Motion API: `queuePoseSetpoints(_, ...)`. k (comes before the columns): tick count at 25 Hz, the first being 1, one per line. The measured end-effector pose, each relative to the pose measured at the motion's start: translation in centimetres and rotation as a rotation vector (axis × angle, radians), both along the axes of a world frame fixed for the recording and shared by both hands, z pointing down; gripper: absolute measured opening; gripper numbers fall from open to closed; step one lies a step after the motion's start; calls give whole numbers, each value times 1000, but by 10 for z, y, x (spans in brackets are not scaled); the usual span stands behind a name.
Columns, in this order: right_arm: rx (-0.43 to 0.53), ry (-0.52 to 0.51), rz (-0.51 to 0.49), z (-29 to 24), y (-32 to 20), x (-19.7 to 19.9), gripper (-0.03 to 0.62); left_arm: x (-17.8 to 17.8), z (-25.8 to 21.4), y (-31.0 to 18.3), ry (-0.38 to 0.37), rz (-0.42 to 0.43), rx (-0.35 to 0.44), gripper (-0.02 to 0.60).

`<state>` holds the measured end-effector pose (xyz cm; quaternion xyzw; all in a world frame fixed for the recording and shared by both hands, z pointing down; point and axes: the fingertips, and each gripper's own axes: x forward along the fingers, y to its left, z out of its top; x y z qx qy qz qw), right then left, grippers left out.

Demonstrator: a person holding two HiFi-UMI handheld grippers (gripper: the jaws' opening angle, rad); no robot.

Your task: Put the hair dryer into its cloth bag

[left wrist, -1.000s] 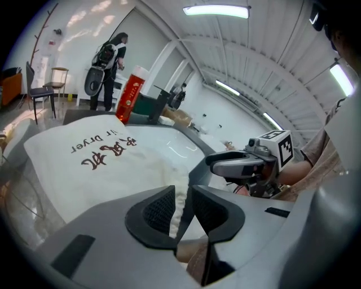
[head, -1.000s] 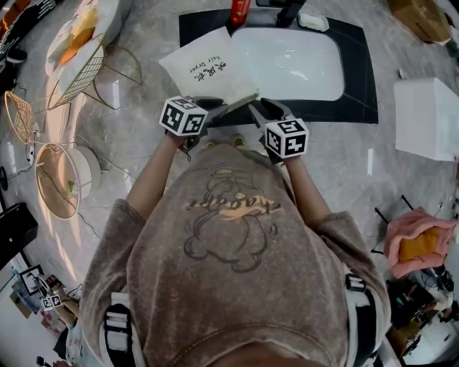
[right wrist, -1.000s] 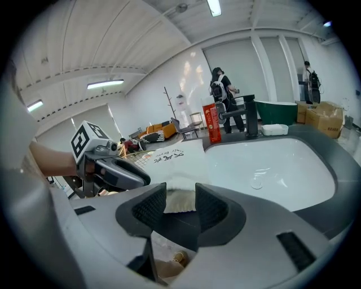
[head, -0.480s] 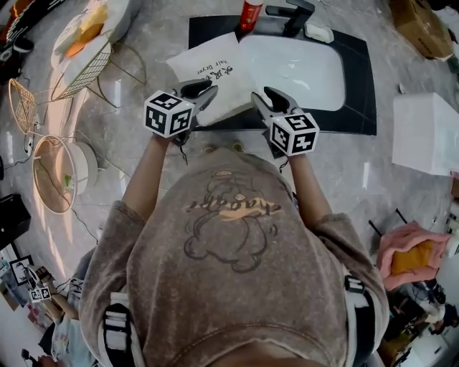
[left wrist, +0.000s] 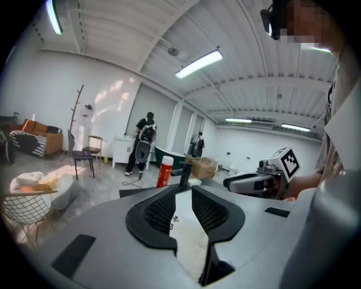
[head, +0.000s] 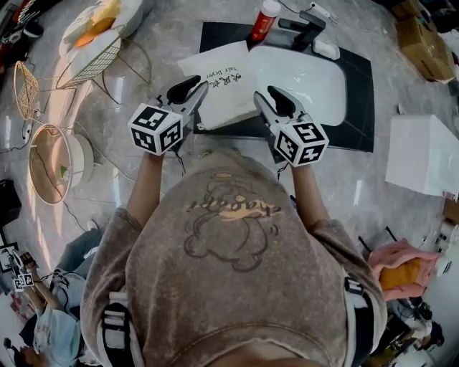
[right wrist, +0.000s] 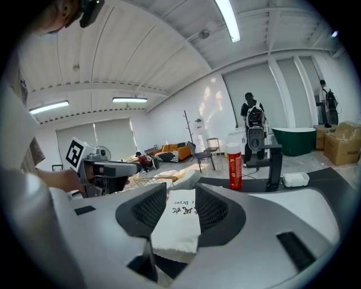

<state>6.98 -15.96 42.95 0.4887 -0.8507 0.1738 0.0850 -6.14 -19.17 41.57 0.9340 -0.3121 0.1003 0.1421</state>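
Upper centre of the head view, over the front edge of the black worktop [head: 355,107] and at the left side of the white sink [head: 315,79], the white cloth bag [head: 228,86] is held up by both tools. Left tool [head: 190,86] grips the bag's lower left edge, its jaws narrow with white cloth pinched between the pads. Right tool [head: 267,97] has its jaws slightly wider, clamped on the lower right edge, with the bag's printed lettering just beyond its pads. Toward the top of the frame, a red bottle [head: 262,20] stands beside the black tap [head: 307,32]. Whether the hair dryer is inside the bag cannot be told.
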Motion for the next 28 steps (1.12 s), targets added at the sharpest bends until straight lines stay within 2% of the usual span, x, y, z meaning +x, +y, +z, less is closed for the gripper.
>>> queuePoseSetpoints(6, 63, -17, 5, -7, 4, 0, 146, -29, -12, 7, 78, -129, 99, 84)
queuePoseSetpoints(10, 95, -4, 13, 1, 4, 0, 131, -41, 0, 4, 83, -184, 113, 84)
queuePoseSetpoints(15, 68, 21, 27, 22, 0, 2, 66, -60, 18, -1, 85, -280, 94, 83)
queuePoseSetpoints(21, 35, 29, 47, 45, 0, 5, 0, -60, 42, 5, 59, -299, 64, 43)
queuePoseSetpoints(28, 19, 21, 95, 57, -2, 9, 0, -56, 51, 3, 43, -309, 63, 18)
